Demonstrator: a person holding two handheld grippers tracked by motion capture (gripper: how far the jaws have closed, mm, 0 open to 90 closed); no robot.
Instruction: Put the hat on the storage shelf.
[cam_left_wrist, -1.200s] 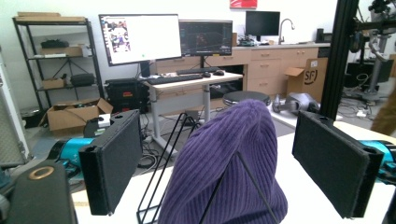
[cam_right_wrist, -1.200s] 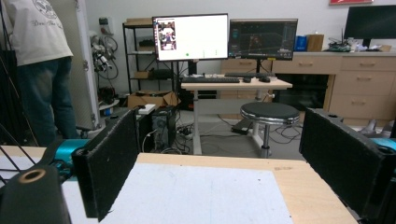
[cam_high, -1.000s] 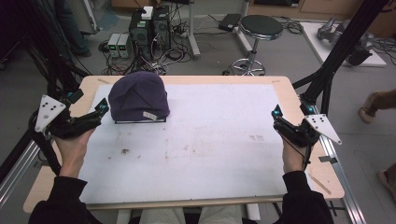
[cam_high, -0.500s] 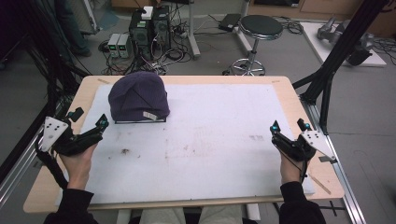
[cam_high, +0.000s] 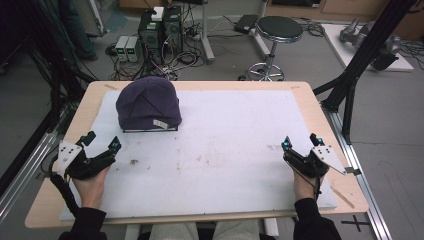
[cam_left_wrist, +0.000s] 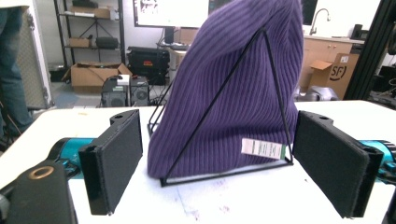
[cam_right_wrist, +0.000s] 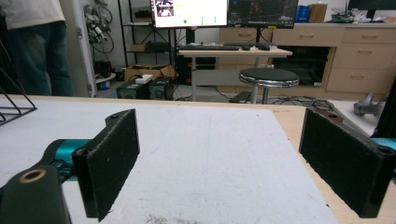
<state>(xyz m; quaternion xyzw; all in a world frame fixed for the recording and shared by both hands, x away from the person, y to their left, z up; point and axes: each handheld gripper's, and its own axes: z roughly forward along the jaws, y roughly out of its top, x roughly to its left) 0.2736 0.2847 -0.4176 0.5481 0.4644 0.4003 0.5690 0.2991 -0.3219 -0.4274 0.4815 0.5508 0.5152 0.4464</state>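
A purple knitted beanie (cam_high: 148, 102) with a small white label hangs over a black wire stand (cam_high: 150, 130) at the back left of the white mat (cam_high: 230, 145). In the left gripper view the beanie (cam_left_wrist: 233, 93) and the stand's wire frame (cam_left_wrist: 224, 170) stand straight ahead, beyond the jaws. My left gripper (cam_high: 102, 142) rests open at the mat's left edge, short of the beanie, with nothing between its jaws. My right gripper (cam_high: 300, 141) rests open at the mat's right edge, also with nothing in it; its view looks across bare mat (cam_right_wrist: 210, 154).
The wooden table (cam_high: 320, 110) rims the mat. Beyond its far edge stand a round stool (cam_high: 279, 29) and computer boxes with cables (cam_high: 160, 30) on the floor. A black frame post (cam_high: 370, 55) rises at the right. A person (cam_right_wrist: 32, 42) stands at the far left.
Both grippers have drawn back toward the near edge of the table, away from the beanie, and stay open. The beanie and its stand have not moved.
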